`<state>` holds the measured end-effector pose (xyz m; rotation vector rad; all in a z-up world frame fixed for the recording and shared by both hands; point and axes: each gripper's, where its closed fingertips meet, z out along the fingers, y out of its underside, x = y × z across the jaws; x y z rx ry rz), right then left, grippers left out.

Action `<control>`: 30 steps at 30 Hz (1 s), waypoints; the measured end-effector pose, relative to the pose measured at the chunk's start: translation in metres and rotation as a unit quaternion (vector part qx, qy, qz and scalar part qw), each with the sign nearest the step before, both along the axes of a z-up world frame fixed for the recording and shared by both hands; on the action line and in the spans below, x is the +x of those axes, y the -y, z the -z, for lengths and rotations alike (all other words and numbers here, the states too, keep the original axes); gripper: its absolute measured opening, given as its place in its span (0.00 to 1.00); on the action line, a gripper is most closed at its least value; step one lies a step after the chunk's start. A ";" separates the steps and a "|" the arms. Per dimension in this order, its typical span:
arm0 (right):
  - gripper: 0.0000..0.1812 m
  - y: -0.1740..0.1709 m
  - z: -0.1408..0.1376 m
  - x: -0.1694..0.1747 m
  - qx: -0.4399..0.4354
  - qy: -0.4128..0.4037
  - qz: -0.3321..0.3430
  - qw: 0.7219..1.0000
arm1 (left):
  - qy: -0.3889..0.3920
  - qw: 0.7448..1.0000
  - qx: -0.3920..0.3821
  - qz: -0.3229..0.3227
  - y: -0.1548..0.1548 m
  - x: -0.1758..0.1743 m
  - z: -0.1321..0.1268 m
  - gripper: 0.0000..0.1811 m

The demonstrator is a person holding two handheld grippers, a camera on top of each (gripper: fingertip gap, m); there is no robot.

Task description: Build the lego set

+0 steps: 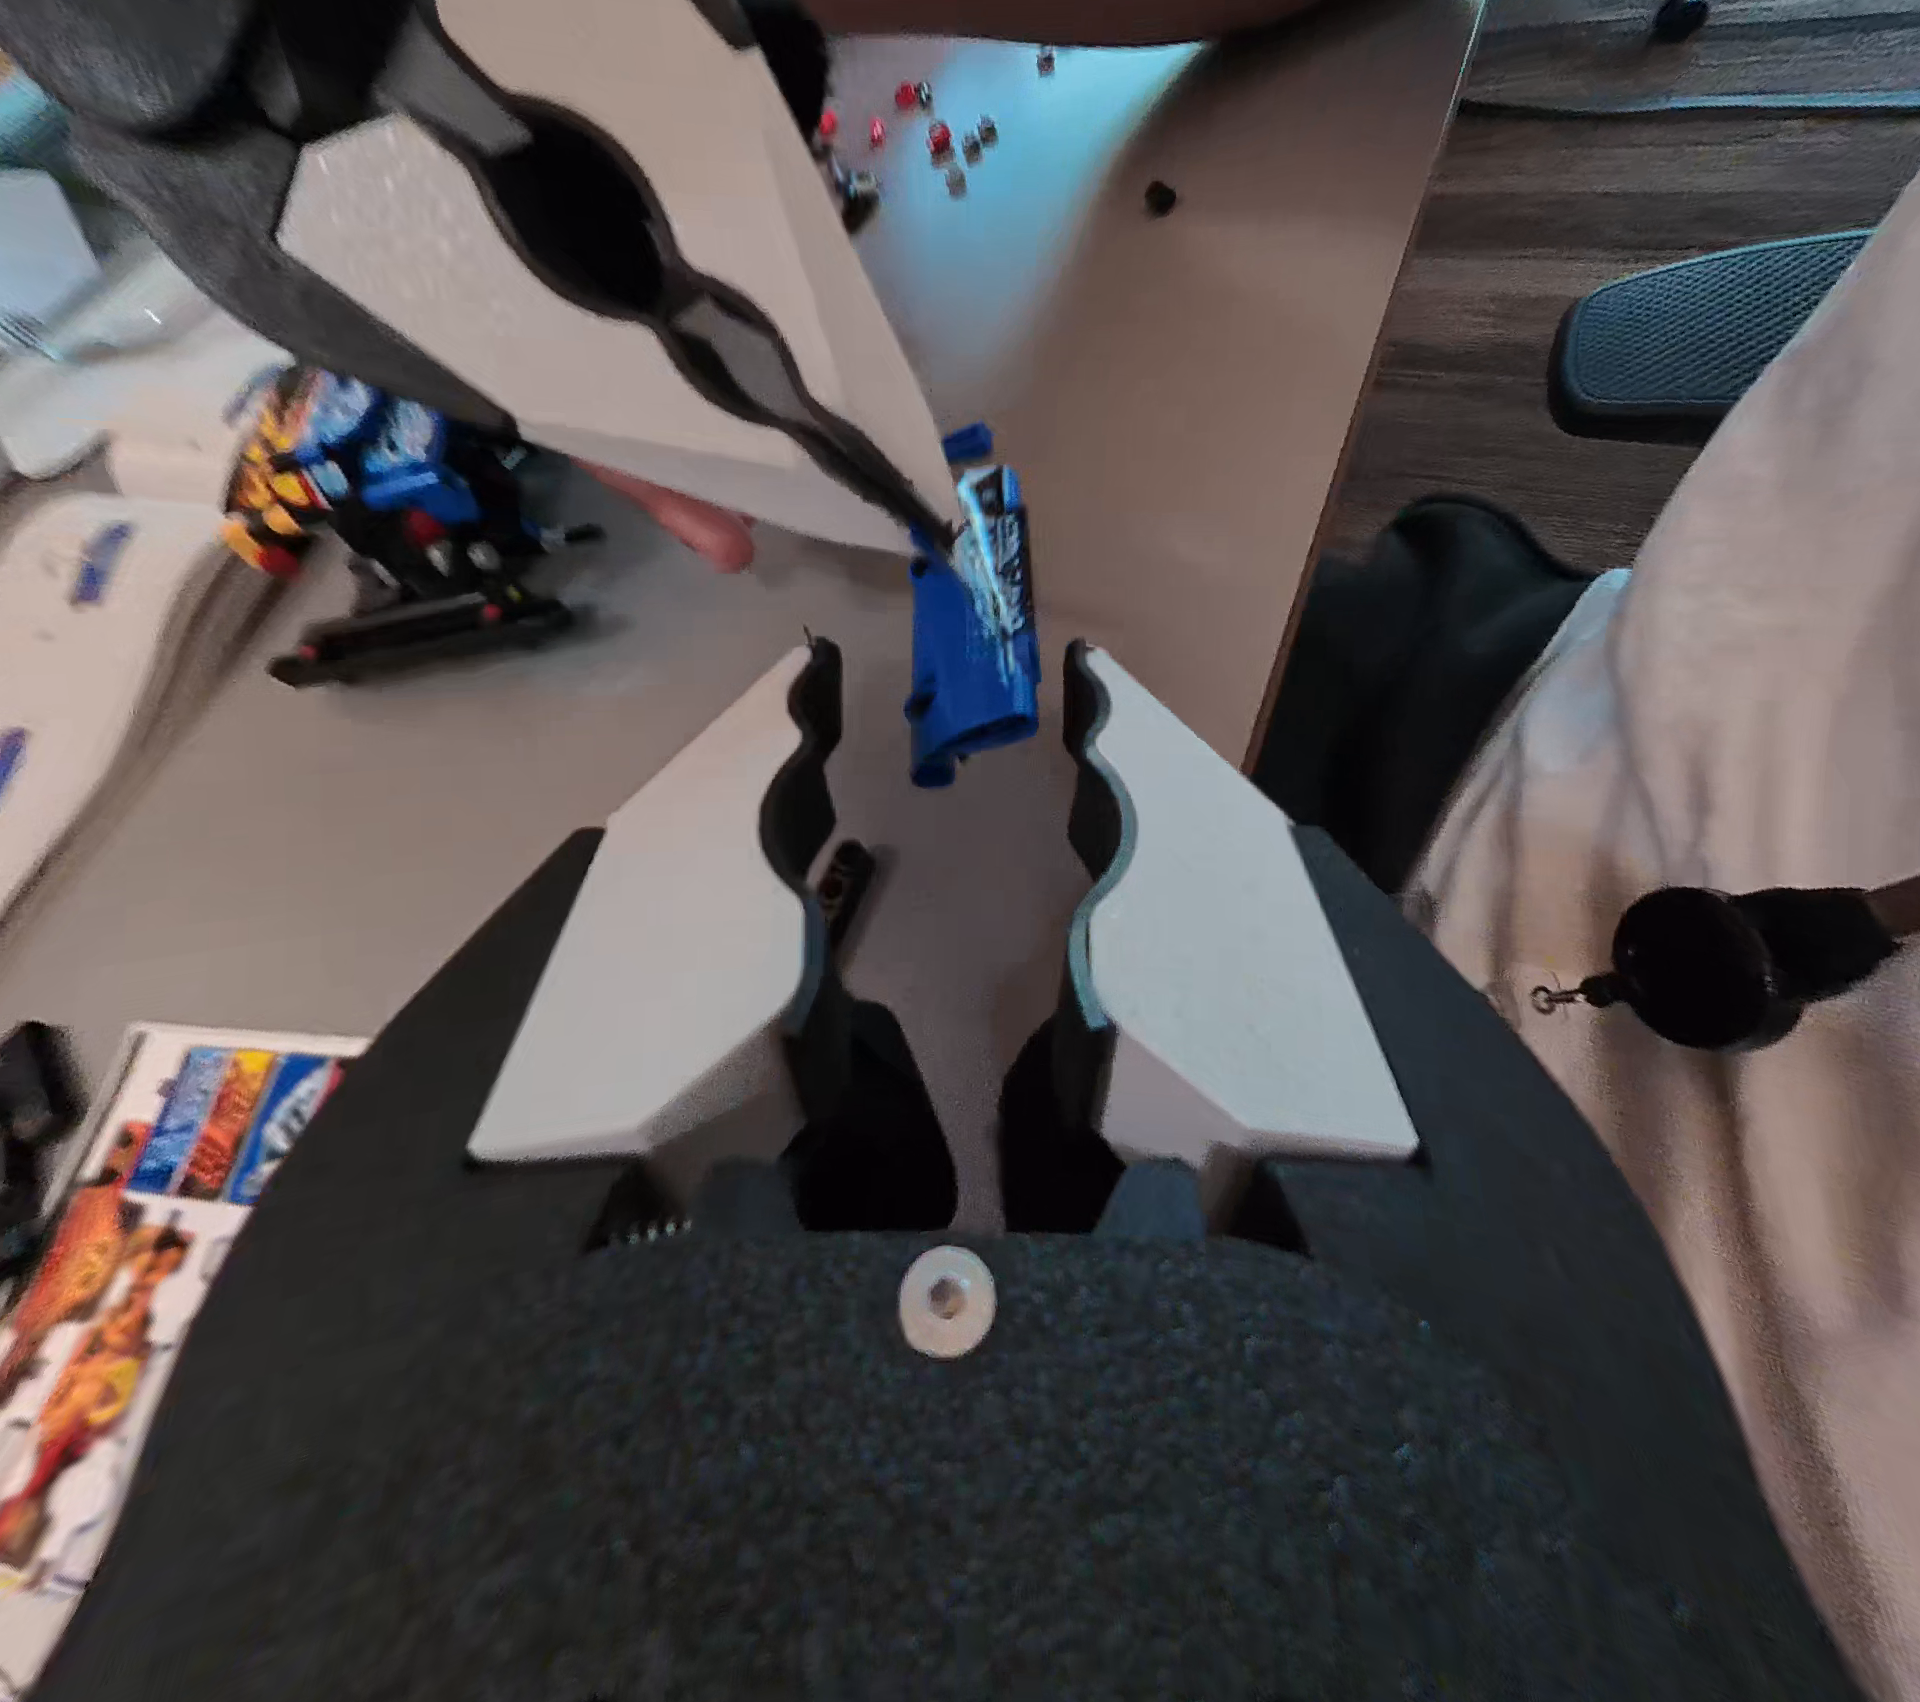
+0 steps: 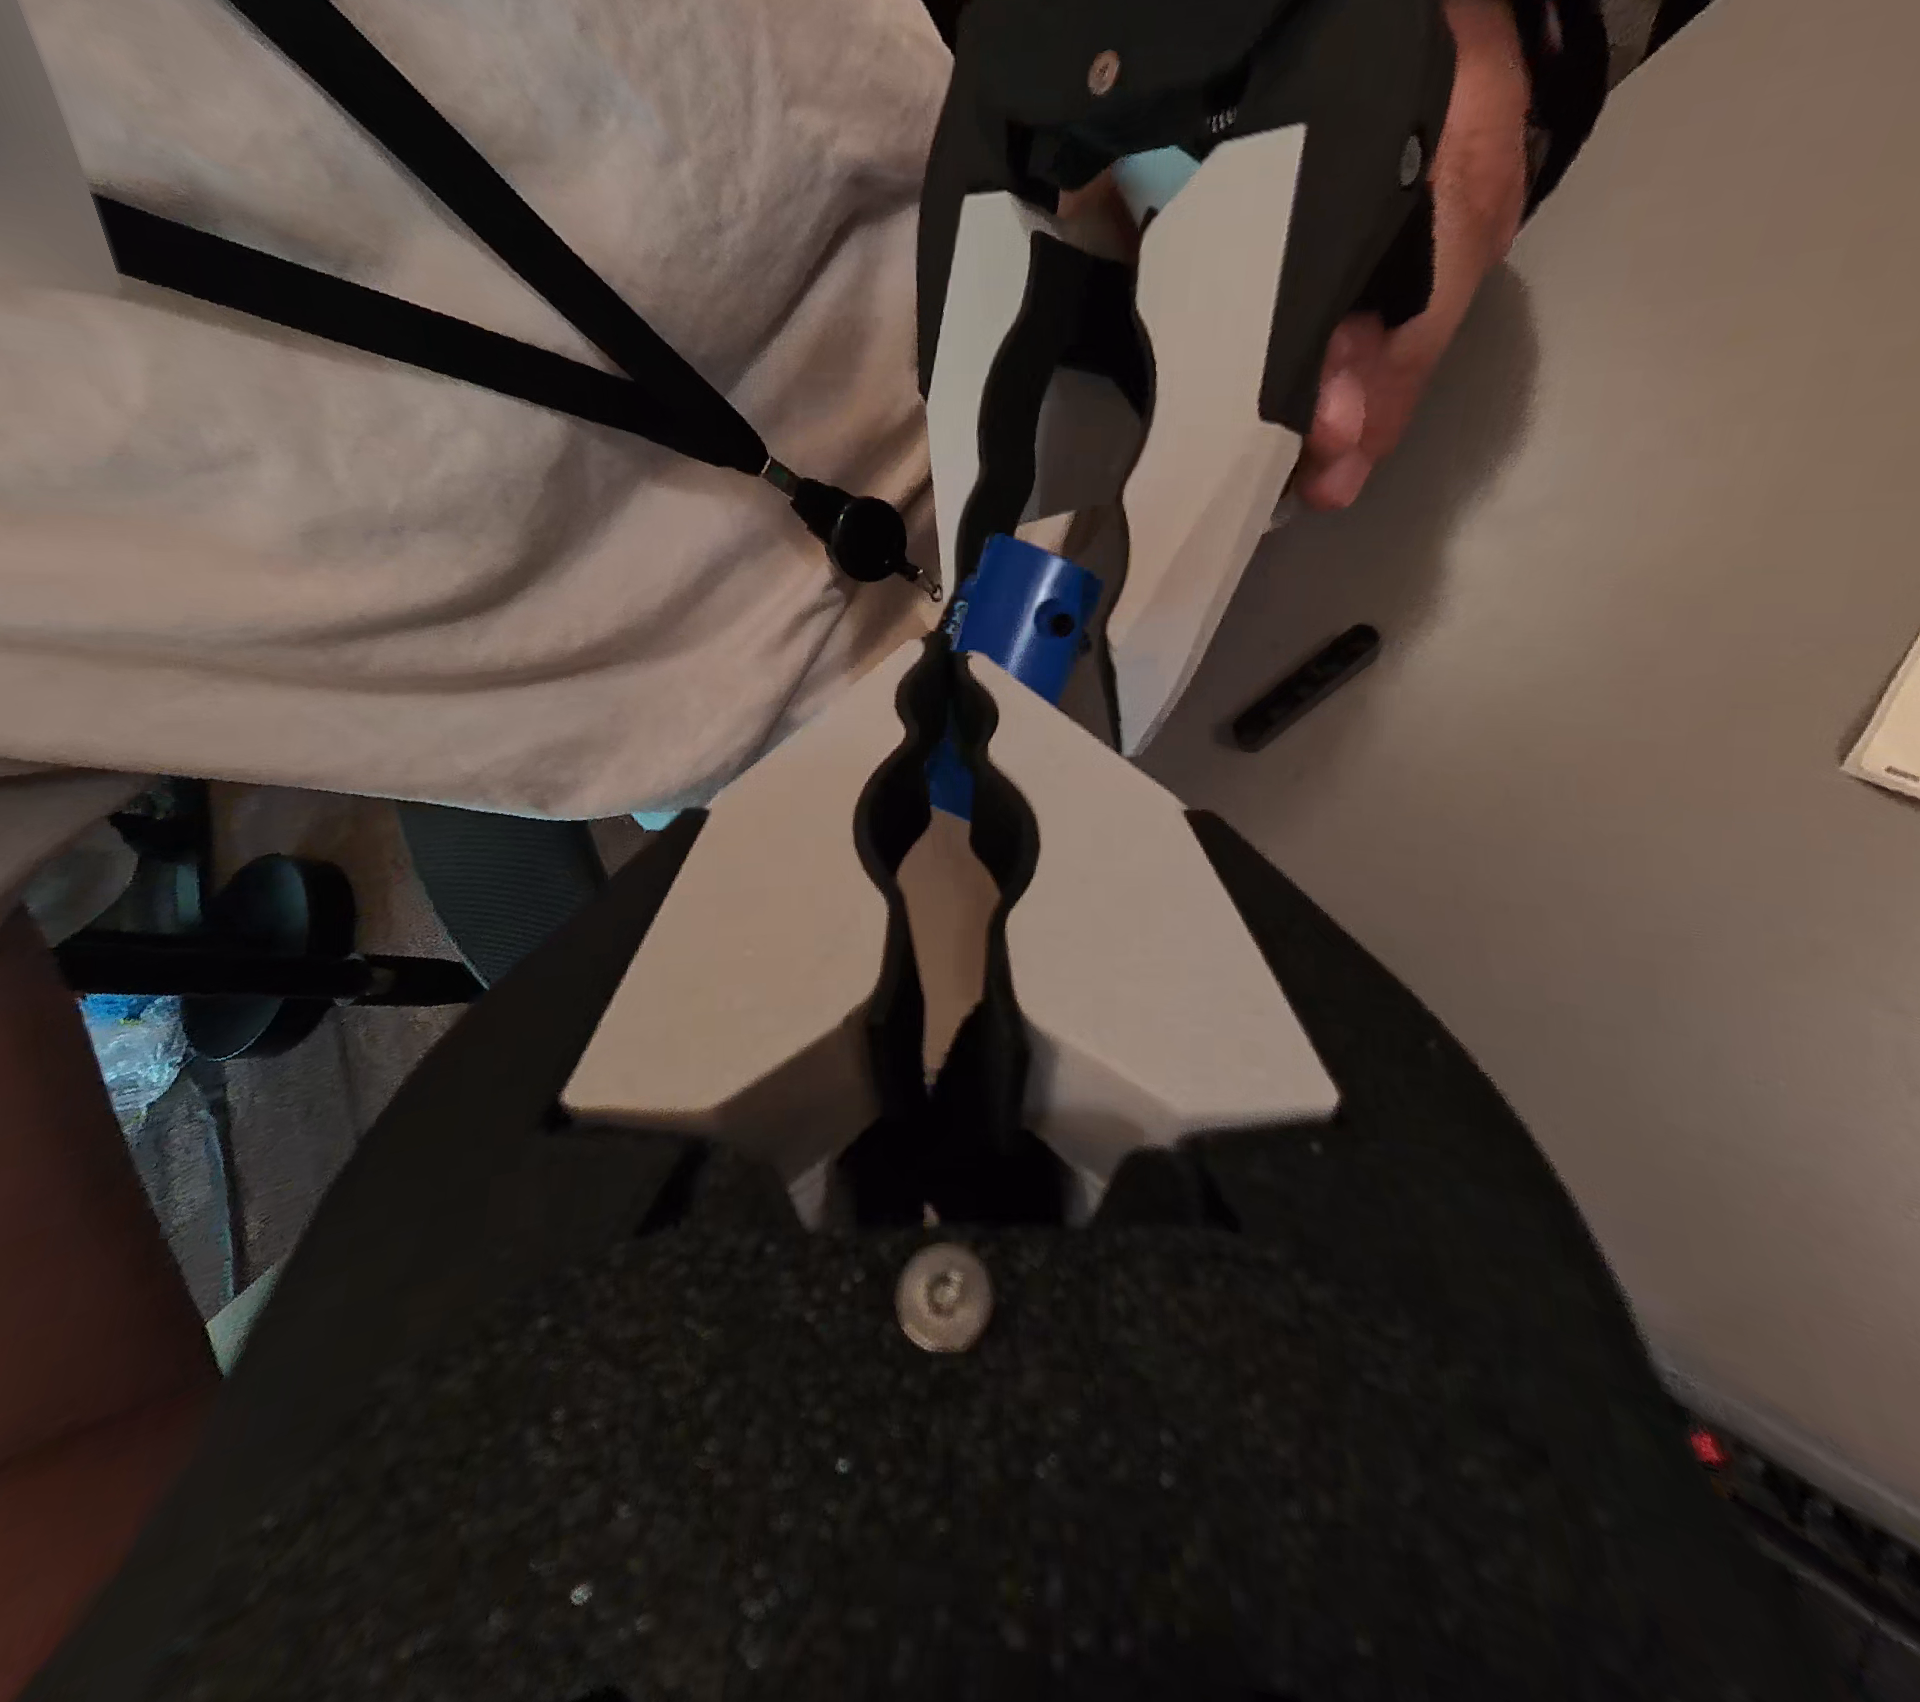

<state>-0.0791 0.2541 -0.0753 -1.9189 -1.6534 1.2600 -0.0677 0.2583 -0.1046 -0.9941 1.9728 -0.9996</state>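
A blue lego piece [image 1: 971,676] with a black-and-white sticker on its top face hangs just above the beige table [image 1: 1164,405]. My right gripper [image 2: 943,660] is shut, pinching the far edge of the blue piece [image 2: 1023,613]. In the left wrist view the right gripper [image 1: 940,528] reaches in from the upper left. My left gripper [image 1: 948,655] is open, with one finger on each side of the blue piece and gaps showing on both sides. It also shows in the right wrist view [image 2: 1039,639], coming from above.
A partly built blue, orange and black lego model [image 1: 395,509] stands at the left. A printed colour sheet [image 1: 156,1237] lies at the lower left. Small red and grey pieces [image 1: 935,135] lie at the far end. A black piece [image 1: 847,873] lies under my left gripper. The table edge [image 1: 1340,457] and a person's shirt [image 1: 1662,717] are at the right. Less than 4 cm separates the two grippers' tips.
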 end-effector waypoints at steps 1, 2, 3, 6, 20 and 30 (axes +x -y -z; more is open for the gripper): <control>0.00 -0.002 -0.001 -0.001 0.005 -0.002 0.003 1.000 | 0.016 1.000 0.007 0.004 0.002 0.001 -0.005 0.20; 0.00 -0.003 -0.001 -0.001 0.010 -0.004 0.006 1.000 | 0.024 1.000 0.012 0.011 0.005 0.001 -0.007 0.14; 0.00 -0.003 -0.003 -0.001 0.009 -0.008 0.006 1.000 | 0.027 0.999 0.025 0.009 0.004 0.002 -0.006 0.08; 0.00 -0.009 -0.002 0.002 0.021 -0.007 0.019 1.000 | 0.029 0.997 0.066 -0.025 -0.012 0.008 -0.001 0.07; 0.00 -0.023 -0.010 0.015 0.091 0.008 0.060 0.994 | -0.024 0.987 0.145 -0.064 -0.049 -0.002 0.028 0.03; 0.00 -0.012 0.015 0.022 -0.018 0.050 0.053 0.997 | 0.005 0.987 0.162 0.005 -0.024 0.002 0.025 0.24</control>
